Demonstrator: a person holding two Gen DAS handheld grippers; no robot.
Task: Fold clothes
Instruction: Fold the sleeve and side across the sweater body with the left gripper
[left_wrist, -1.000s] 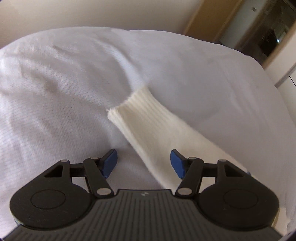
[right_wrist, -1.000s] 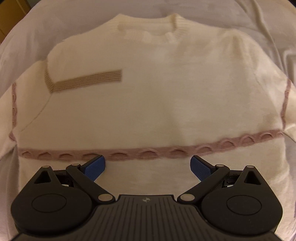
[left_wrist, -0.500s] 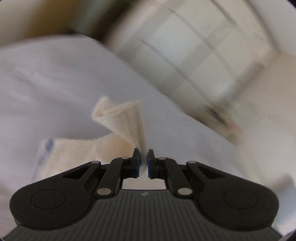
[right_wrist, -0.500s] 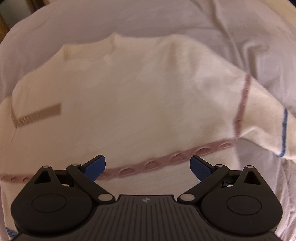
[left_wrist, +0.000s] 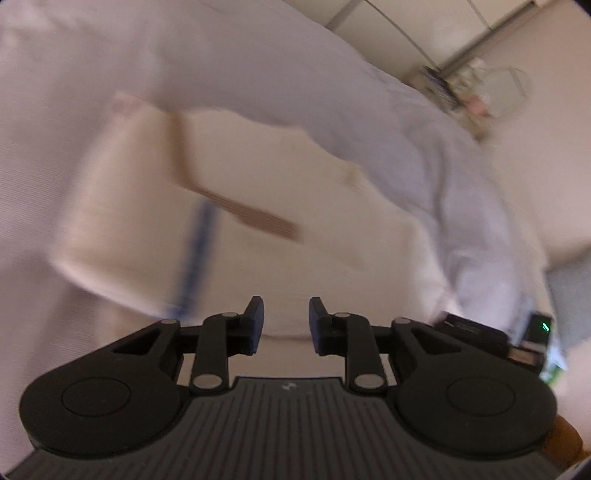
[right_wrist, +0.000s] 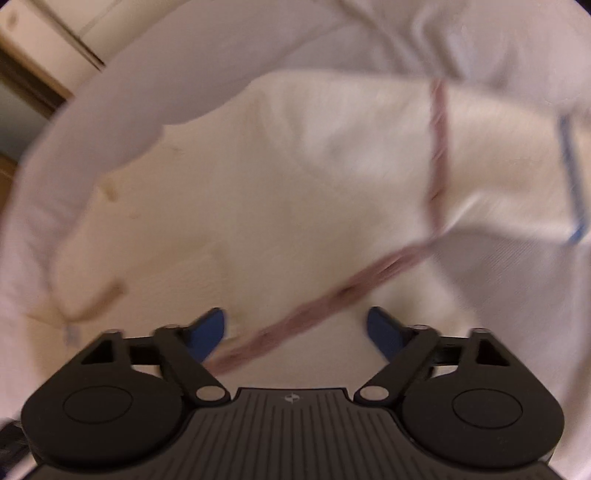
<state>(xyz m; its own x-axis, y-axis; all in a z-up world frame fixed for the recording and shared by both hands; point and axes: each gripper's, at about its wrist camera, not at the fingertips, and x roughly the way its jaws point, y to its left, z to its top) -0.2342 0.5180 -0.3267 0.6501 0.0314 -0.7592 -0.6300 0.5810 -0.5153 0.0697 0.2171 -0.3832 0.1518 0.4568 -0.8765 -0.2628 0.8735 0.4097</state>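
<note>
A cream sweater (left_wrist: 332, 221) with a tan stripe (left_wrist: 258, 218) lies flat on the white bed sheet (left_wrist: 258, 74). One sleeve (left_wrist: 122, 206), with a blue stripe (left_wrist: 195, 258), lies folded over the sweater's body. Just above the sweater, my left gripper (left_wrist: 286, 325) is opening, with a small gap and nothing pinched between its pads. In the right wrist view, my right gripper (right_wrist: 295, 332) hovers over the sweater (right_wrist: 295, 184) near its mauve cable band (right_wrist: 369, 284). Its jaws are closing but stand wide, pads clear of the knit. The other sleeve (right_wrist: 517, 166) stretches out to the right.
Beyond the bed's far edge stand wardrobe doors (left_wrist: 424, 22) and some blurred clutter (left_wrist: 476, 92). A dark device with a green light (left_wrist: 535, 332) sits at the right. A wooden door frame (right_wrist: 33, 85) shows at the upper left. Both views are motion-blurred.
My left gripper shut on the sleeve cuff, carried it across onto the sweater's body, then let go. My right gripper swung toward the sweater's right side, and its jaws narrowed.
</note>
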